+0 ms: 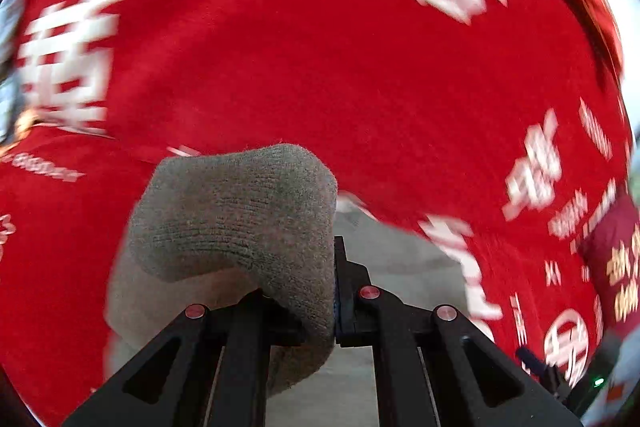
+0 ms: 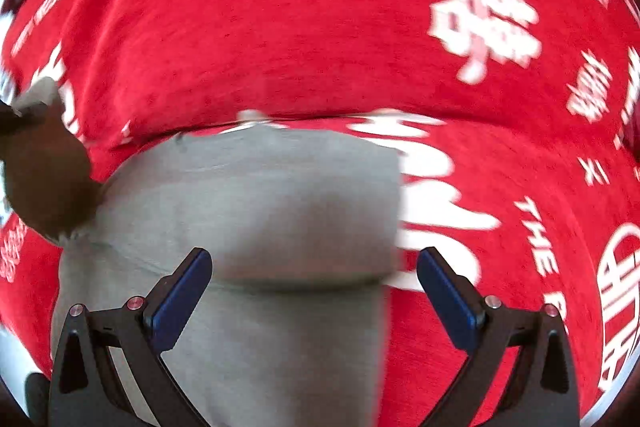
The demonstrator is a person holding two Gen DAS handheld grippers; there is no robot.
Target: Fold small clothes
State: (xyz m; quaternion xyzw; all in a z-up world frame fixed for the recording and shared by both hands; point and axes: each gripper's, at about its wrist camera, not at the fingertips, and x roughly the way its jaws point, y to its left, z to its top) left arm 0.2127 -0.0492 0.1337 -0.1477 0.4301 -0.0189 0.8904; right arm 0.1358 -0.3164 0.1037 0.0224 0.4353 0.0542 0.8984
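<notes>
Red cloth with white print covers the tabletop in both views, all of it motion-blurred.

Grey knit garment: your left tool is clamped on a bunched edge of it, knit wrapped over the left finger and pinched at the pads. That part is lifted off the cloth; more grey fabric hangs pale and blurred below the grip. In the right view the rest of the garment lies spread on the red cloth, a crease running across it near the tool.

Right tool: jaws wide, nothing between the pads. It hovers over the flat grey part, the garment's right edge falling just inside the right finger. Dark blurred shape at the left of that view is probably your left tool; can't tell for sure.

Step, as I judge it: mid-fold, you are carrying the held edge across. Next move calls for laying that edge down squarely on the flat part, then letting go; the right tool is free to pin or smooth the flat layer so it doesn't drag.
</notes>
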